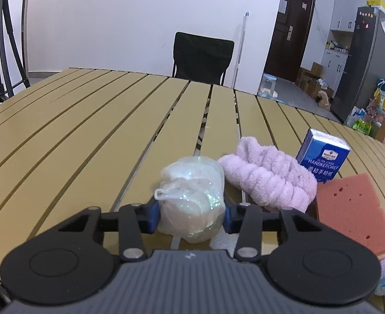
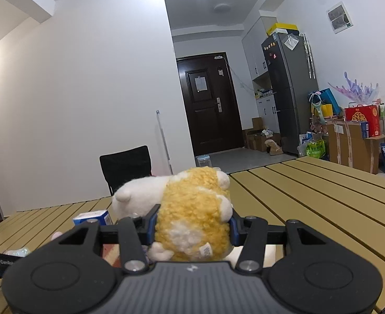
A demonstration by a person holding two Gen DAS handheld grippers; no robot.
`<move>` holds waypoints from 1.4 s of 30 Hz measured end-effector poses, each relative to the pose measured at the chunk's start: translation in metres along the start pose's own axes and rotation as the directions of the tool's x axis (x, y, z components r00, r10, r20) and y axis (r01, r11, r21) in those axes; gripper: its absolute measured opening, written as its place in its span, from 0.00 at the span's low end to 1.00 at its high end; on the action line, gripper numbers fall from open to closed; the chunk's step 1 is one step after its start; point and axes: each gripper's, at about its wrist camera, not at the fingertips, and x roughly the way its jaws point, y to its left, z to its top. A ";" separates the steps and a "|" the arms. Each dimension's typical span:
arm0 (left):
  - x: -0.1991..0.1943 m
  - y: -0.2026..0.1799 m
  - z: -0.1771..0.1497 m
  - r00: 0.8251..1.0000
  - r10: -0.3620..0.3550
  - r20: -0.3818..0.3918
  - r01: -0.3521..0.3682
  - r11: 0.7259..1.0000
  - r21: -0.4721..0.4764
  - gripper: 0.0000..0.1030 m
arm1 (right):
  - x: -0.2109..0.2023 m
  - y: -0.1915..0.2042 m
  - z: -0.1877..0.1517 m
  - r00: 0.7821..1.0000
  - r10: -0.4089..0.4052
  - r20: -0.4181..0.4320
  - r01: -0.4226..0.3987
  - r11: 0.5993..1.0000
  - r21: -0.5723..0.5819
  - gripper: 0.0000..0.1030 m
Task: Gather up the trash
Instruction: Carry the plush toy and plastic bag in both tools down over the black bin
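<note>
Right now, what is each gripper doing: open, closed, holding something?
Left gripper: jaws closed on the crumpled clear plastic wrap, which sits on the table.
Right gripper: jaws closed on the yellow and white plush toy.

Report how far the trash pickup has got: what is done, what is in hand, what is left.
Done: nothing shows as binned; no bin is in view. In hand: the left hand-held gripper is shut on the crumpled plastic wrap, low over the slatted table; the right hand-held gripper is shut on a yellow plush toy. Left: dropping the wrap off. The pink towel, sponge and tissue pack remain on the table.
</note>
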 end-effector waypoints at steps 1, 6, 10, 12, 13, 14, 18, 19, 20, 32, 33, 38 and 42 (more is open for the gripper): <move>-0.001 0.000 0.000 1.000 -0.001 0.003 0.001 1.000 0.000 0.41 | -0.001 0.002 -0.001 1.000 0.001 0.003 -0.001 1.000 -0.001 0.47; -0.011 0.003 0.000 1.000 0.006 0.029 -0.006 1.000 -0.001 0.41 | -0.006 0.005 -0.006 1.000 0.013 0.006 -0.013 1.000 -0.010 0.47; -0.026 0.002 -0.002 0.998 -0.002 0.066 0.001 1.000 0.010 0.41 | -0.011 0.006 -0.005 1.000 0.024 0.013 -0.023 1.000 -0.016 0.47; -0.036 0.000 -0.004 0.996 -0.002 0.086 0.001 1.000 0.018 0.41 | -0.017 0.002 -0.006 0.999 0.029 0.017 -0.028 1.000 -0.014 0.47; -0.042 0.000 -0.006 0.996 -0.004 0.095 0.002 1.000 0.024 0.41 | -0.021 0.001 -0.006 0.999 0.030 0.020 -0.030 0.999 -0.014 0.47; -0.047 0.000 -0.008 0.995 -0.004 0.103 0.001 1.000 0.029 0.41 | -0.024 0.001 -0.006 0.999 0.032 0.022 -0.032 0.999 -0.015 0.47; -0.072 -0.001 -0.013 0.990 -0.020 0.138 0.014 0.999 0.040 0.41 | -0.038 -0.001 -0.002 0.999 0.040 0.025 -0.040 0.999 -0.022 0.47; -0.078 -0.002 -0.014 0.989 -0.022 0.146 0.016 0.999 0.045 0.41 | -0.042 -0.001 -0.002 0.999 0.042 0.027 -0.041 0.999 -0.022 0.47; -0.085 -0.003 -0.016 0.988 -0.025 0.154 0.018 0.999 0.050 0.41 | -0.047 -0.001 -0.002 0.999 0.044 0.029 -0.043 0.999 -0.023 0.47; -0.145 -0.003 -0.057 0.977 -0.078 0.201 0.056 0.992 0.113 0.41 | -0.105 -0.001 -0.010 0.997 0.070 0.041 -0.069 0.997 -0.024 0.47; -0.149 -0.004 -0.059 0.976 -0.081 0.203 0.057 0.991 0.122 0.41 | -0.109 -0.001 -0.010 0.997 0.072 0.040 -0.071 0.997 -0.026 0.47; -0.166 -0.004 -0.077 0.973 -0.100 0.206 0.070 0.986 0.151 0.41 | -0.133 -0.002 -0.018 0.996 0.078 0.031 -0.077 0.997 -0.032 0.47; -0.177 -0.002 -0.097 0.976 -0.110 0.189 0.078 0.982 0.169 0.41 | -0.151 -0.004 -0.027 0.997 0.081 0.011 -0.081 0.996 -0.031 0.47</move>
